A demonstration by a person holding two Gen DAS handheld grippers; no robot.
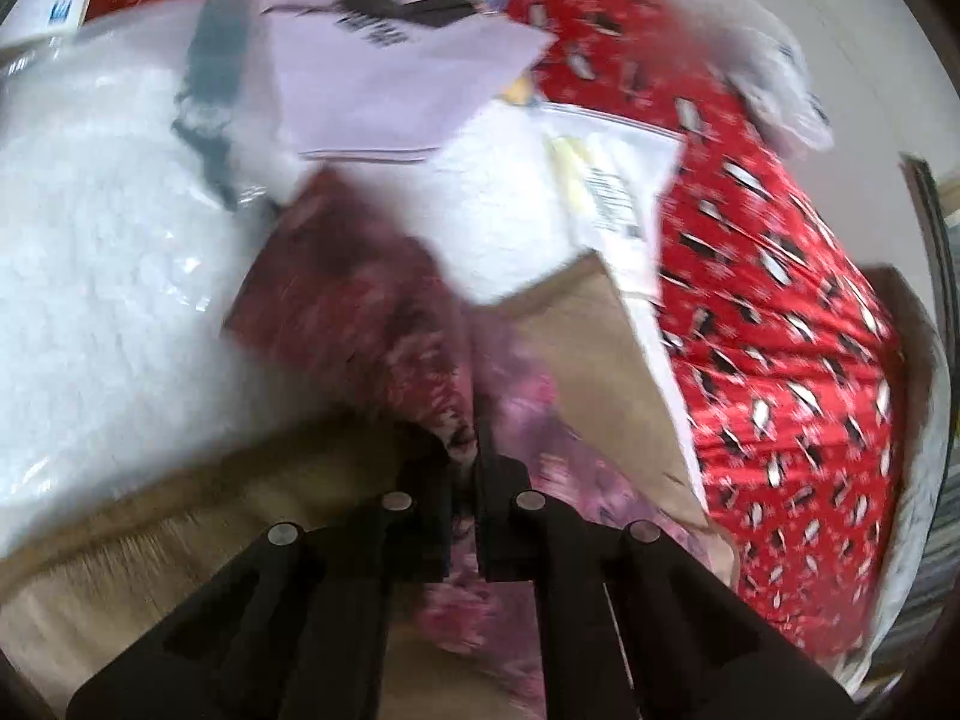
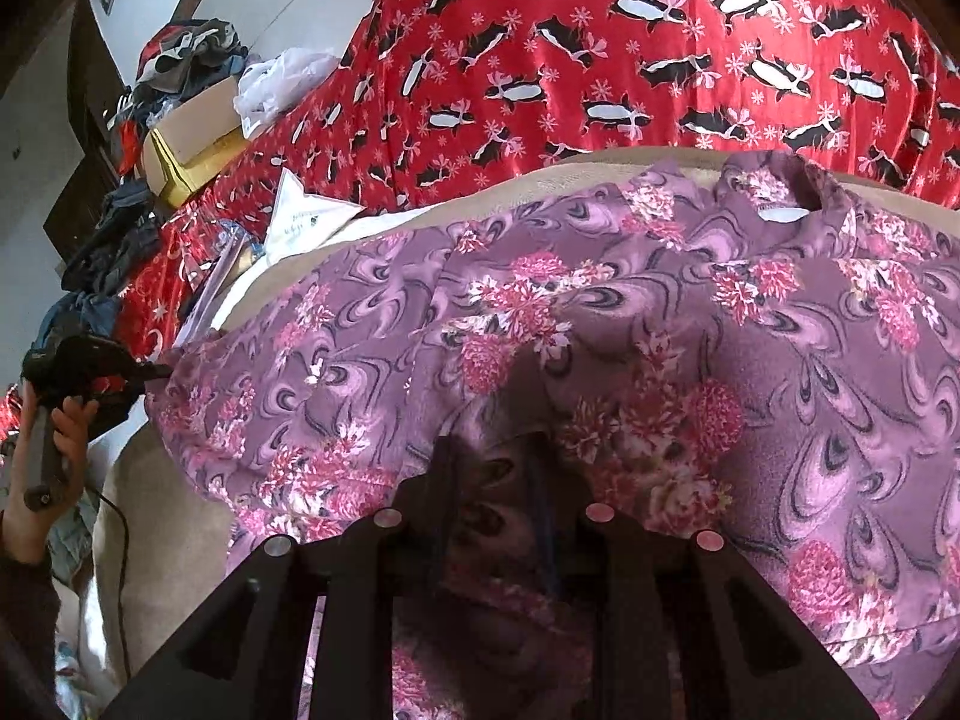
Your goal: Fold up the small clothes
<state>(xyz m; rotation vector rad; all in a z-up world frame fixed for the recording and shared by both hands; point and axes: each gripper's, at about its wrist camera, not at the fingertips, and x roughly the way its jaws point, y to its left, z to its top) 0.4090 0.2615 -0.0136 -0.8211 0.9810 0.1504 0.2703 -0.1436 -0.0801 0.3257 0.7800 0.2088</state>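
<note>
A purple garment printed with pink flowers [image 2: 600, 312] lies spread over a beige cushioned surface [image 2: 162, 516], with a red satin cloth patterned with black-and-white penguins [image 2: 600, 60] just behind it. The right gripper [image 2: 498, 468] points down at the near part of the garment, its jaws standing partly apart with a fold of the flowered fabric bunched between them, pinched there. The left gripper [image 1: 474, 462] has its jaws pressed together on an edge of the same garment [image 1: 372, 312], which rises blurred from the fingertips. From the right wrist view, a hand [image 2: 54, 450] grips the left gripper's handle at the garment's far left corner. Beyond it sit white papers [image 1: 390, 78], a clear plastic bag of white stuff [image 1: 90, 228] and a pile of dark clothes [image 2: 180, 60].
</note>
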